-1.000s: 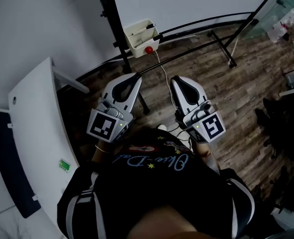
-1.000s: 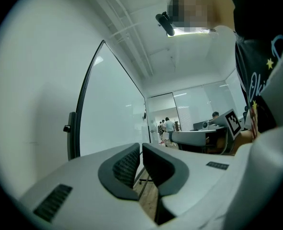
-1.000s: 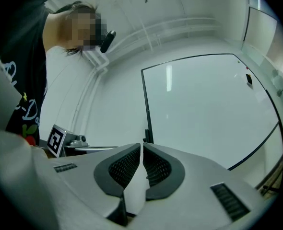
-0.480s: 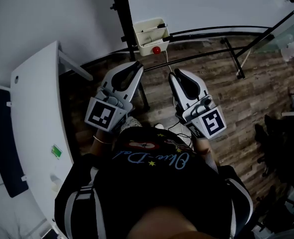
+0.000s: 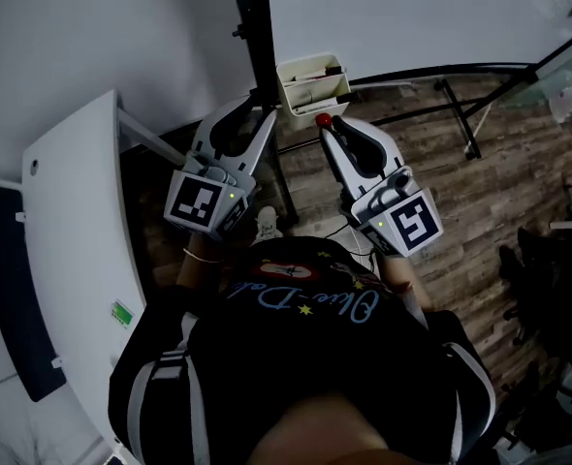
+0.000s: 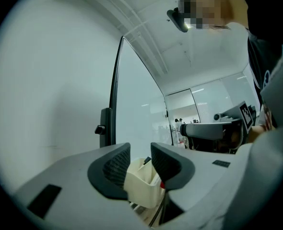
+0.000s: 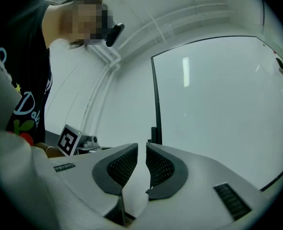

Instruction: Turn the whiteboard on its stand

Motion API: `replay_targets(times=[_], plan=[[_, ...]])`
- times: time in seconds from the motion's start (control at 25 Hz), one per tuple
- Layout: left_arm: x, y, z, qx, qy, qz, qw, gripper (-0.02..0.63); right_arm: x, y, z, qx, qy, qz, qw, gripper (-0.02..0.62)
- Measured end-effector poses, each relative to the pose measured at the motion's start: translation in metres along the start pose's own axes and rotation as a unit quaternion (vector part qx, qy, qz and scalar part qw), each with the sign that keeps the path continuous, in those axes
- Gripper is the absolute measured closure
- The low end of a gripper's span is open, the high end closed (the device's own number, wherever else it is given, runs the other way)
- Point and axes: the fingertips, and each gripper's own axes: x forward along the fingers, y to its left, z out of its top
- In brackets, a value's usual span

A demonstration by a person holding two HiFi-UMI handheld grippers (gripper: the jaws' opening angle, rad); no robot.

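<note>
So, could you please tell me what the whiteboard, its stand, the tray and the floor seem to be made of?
Whiteboard: smooth glossy white panel, probably coated steel or melamine; it mirrors a ceiling light. Stand: thin black tubing, likely painted metal. Tray: cream, moulded-looking, probably plastic. Floor: brown planks with grain and seams; real wood or laminate, I cannot tell.

Office, open-plan look: whiteboard (image 5: 412,8) on a black stand (image 5: 260,37), white bench (image 5: 73,231) along the left, wood-plank floor (image 5: 480,192), glass partition walls (image 6: 213,97) behind.
</note>
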Motion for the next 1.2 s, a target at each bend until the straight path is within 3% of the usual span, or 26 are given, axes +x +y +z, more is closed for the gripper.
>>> replay_targets(times=[0.08,0.52,0.64,1.2], plan=[[0.005,0.015,0.001,-0.002,-0.007,0.001,1.0000,0.437,0.017,-0.002,0.001,-0.003,-0.002,0.005,1.000,0.540],[0.036,0.059,-0.017,0.004,0.008,-0.012,0.9999,0.394,0.083,-0.018,-0.009,-0.042,0.022,0.003,0.999,0.525],[0.041,0.063,-0.020,0.003,0.017,-0.017,0.9997,0.353,0.094,-0.020,-0.011,-0.046,0.031,-0.001,0.998,0.525],[0.066,0.073,-0.031,0.006,0.031,-0.058,0.9978,0.353,0.132,-0.030,-0.035,-0.059,0.090,-0.017,0.994,0.523]])
